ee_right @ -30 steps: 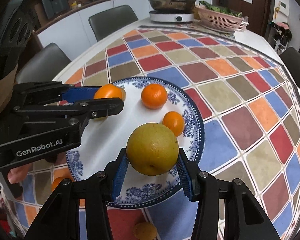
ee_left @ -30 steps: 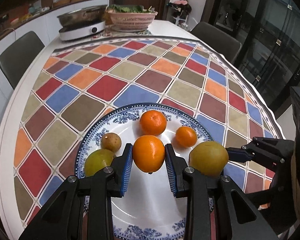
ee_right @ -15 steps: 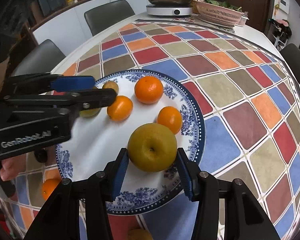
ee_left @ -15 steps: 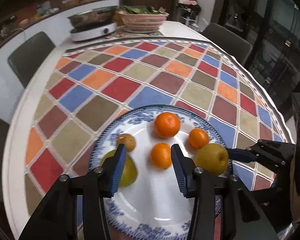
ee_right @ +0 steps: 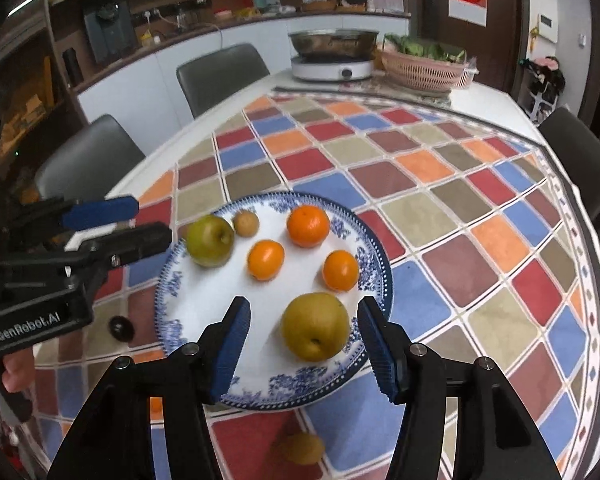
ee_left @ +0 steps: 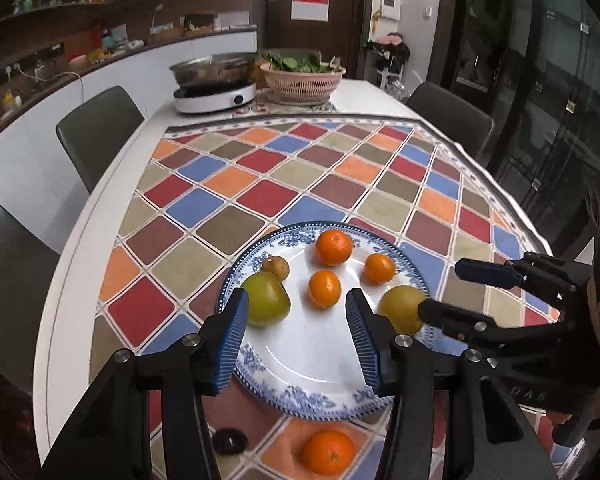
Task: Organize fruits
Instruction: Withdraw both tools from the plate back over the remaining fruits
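Now both the left gripper (ee_left: pixel 294 338) and right gripper (ee_right: pixel 302 350) have just let go, leaving orange (ee_left: pixel 325 288) and pear (ee_right: pixel 315 326) on the plate (ee_left: pixel 320 376).

One blue-and-white plate (ee_right: pixel 374 258) is seen, with six fruits on it: three oranges (ee_right: pixel 308 226) (ee_right: pixel 265 259) (ee_right: pixel 340 271), one green apple (ee_right: pixel 210 240) at left, one yellow pear (ee_right: pixel 315 326) nearest, one small brown fruit (ee_right: pixel 245 222) at the far left. Off the plate, on the near tablecloth, one orange (ee_left: pixel 327 451), one yellowish fruit (ee_right: pixel 301 448) and one small dark fruit (ee_right: pixel 121 329) are counted. Far off: one pink basket (ee_right: pixel 422 72), one cooker (ee_right: pixel 331 69) with one pan, four chairs.
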A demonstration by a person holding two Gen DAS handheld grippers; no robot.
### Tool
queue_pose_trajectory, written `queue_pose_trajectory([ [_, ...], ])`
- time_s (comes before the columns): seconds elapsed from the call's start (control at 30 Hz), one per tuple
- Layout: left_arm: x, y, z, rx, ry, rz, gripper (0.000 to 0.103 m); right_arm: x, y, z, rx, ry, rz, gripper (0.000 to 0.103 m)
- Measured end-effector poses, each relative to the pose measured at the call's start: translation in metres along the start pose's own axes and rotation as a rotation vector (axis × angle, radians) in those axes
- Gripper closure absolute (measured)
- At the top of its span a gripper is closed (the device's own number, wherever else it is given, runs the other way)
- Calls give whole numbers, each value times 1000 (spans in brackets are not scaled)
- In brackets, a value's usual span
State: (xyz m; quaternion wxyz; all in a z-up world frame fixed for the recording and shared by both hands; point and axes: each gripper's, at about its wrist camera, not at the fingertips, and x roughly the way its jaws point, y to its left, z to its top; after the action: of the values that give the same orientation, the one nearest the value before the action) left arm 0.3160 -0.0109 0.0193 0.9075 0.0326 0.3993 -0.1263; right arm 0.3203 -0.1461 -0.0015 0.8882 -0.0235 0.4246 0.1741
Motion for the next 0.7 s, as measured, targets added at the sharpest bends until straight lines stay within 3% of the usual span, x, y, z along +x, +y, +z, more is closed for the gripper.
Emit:
queue_pose_trajectory([
  [0.23,-42,-12,-8,-2,-74,1,48,-47,6,-1,-1,-84,-44,46],
  [0.7,-101,-26,-32,-2,-188,39,36,-103,9,-25,91,-151,-91,43],
])
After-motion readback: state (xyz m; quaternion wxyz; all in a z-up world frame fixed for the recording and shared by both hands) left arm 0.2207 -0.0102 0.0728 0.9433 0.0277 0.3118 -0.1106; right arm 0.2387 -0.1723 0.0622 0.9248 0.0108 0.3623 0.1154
